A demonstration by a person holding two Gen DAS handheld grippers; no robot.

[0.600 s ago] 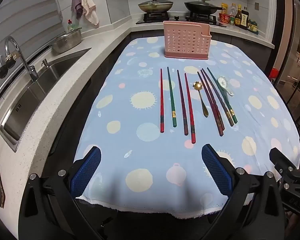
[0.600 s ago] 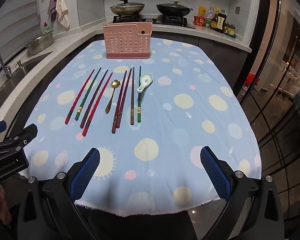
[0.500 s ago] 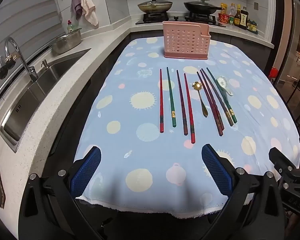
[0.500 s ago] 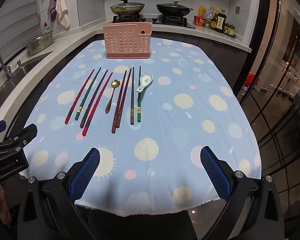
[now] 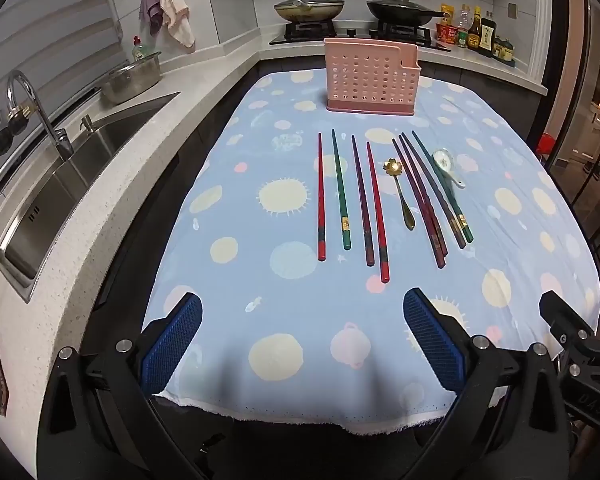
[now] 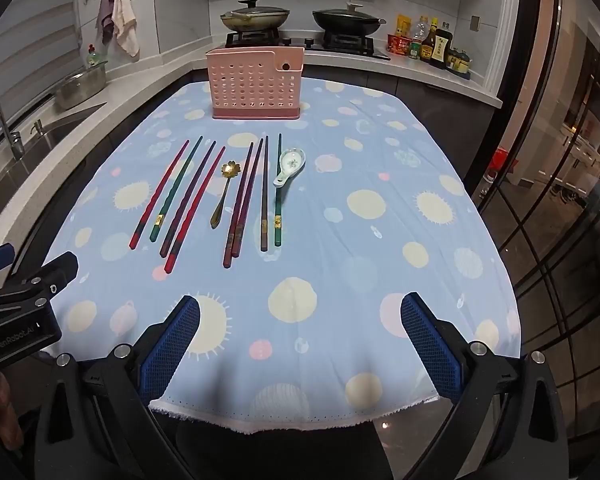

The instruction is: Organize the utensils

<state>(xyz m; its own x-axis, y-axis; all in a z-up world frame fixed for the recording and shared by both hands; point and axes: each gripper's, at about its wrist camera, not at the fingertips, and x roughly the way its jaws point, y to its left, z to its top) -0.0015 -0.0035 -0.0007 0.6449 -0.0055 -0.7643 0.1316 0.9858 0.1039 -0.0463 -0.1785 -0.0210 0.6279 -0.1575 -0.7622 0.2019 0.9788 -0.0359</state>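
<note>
Several chopsticks, red [image 5: 321, 196] [image 6: 159, 195], green [image 5: 340, 192] [image 6: 277, 192] and dark purple, lie in a row on the blue spotted tablecloth [image 5: 260, 248] [image 6: 380, 240]. A gold flower spoon [image 5: 400, 190] [image 6: 225, 192] lies among them. A white ceramic spoon [image 5: 448, 166] [image 6: 289, 166] lies at the row's right end. A pink perforated utensil holder [image 5: 370, 78] [image 6: 256, 88] stands at the table's far end. My left gripper [image 5: 300, 344] and right gripper [image 6: 300, 340] are open and empty over the near table edge, short of the chopsticks.
A sink and faucet [image 5: 40, 120] run along the counter on the left, with a steel pot [image 5: 132, 78]. A stove with two pans [image 5: 308, 8] and sauce bottles [image 5: 476, 34] stand behind the holder. Glass doors [image 6: 560, 180] are at the right.
</note>
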